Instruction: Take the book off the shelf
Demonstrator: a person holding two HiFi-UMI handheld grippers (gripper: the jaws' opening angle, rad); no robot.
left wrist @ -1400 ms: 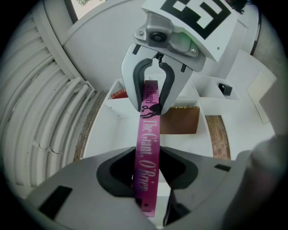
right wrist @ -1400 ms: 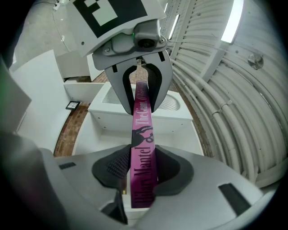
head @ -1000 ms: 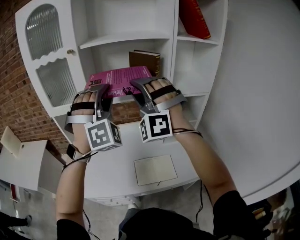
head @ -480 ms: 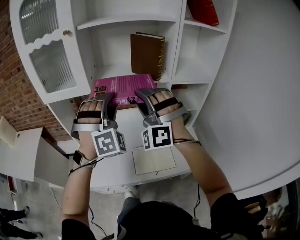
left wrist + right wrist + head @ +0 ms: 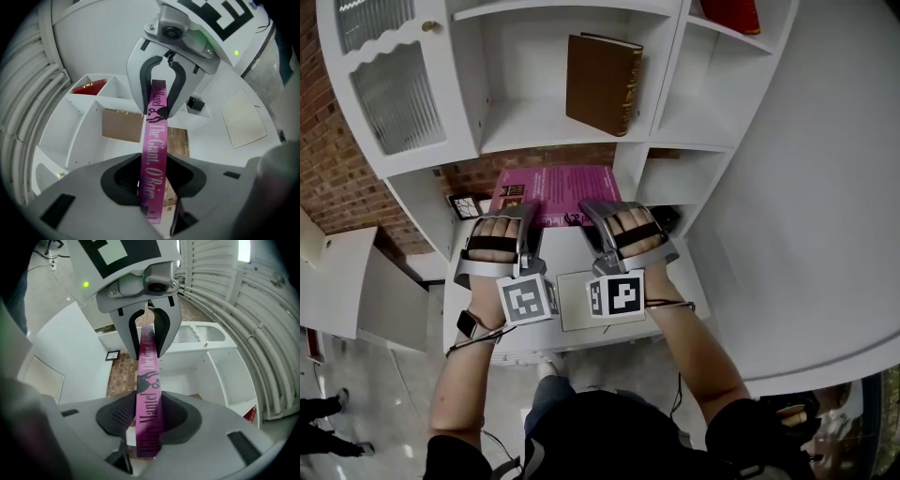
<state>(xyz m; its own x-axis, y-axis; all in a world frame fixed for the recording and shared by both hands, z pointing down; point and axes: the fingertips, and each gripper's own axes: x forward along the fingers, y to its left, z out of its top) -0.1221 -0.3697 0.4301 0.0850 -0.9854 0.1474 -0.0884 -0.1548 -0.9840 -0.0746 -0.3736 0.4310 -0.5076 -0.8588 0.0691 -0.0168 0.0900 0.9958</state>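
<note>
- Jaws of the left gripper [image 5: 528, 217] and the right gripper [image 5: 592, 216] are seen shut on the near edge of the pink book [image 5: 553, 183] in the head view.
- The pink book is held flat, out of the white shelf unit [image 5: 534, 131]. It is in front of the brick wall [image 5: 487, 173] and over the back of the white desk [image 5: 567, 253]. Whether it rests on the desk cannot be told.
- A brown book [image 5: 602, 82] is seen standing on the shelf above, and a red book [image 5: 731, 11] is seen in the next box to the right.
- A pale pad [image 5: 574, 302] is seen lying on the desk between the two marker cubes.
- In the left gripper view, the pink spine [image 5: 157, 154] is pinched between the two dark pads of the left gripper [image 5: 154, 180]. The right gripper [image 5: 159, 89] is seen farther along, also clamped on the spine.
- The brown book [image 5: 122, 124] and the pale pad [image 5: 243, 119] are seen behind (both well apart from the jaws).
- In the right gripper view, the same spine [image 5: 149, 380] is squeezed by the right gripper [image 5: 149, 420]. The left gripper [image 5: 147, 329] is seen gripping it at the far end.
</note>
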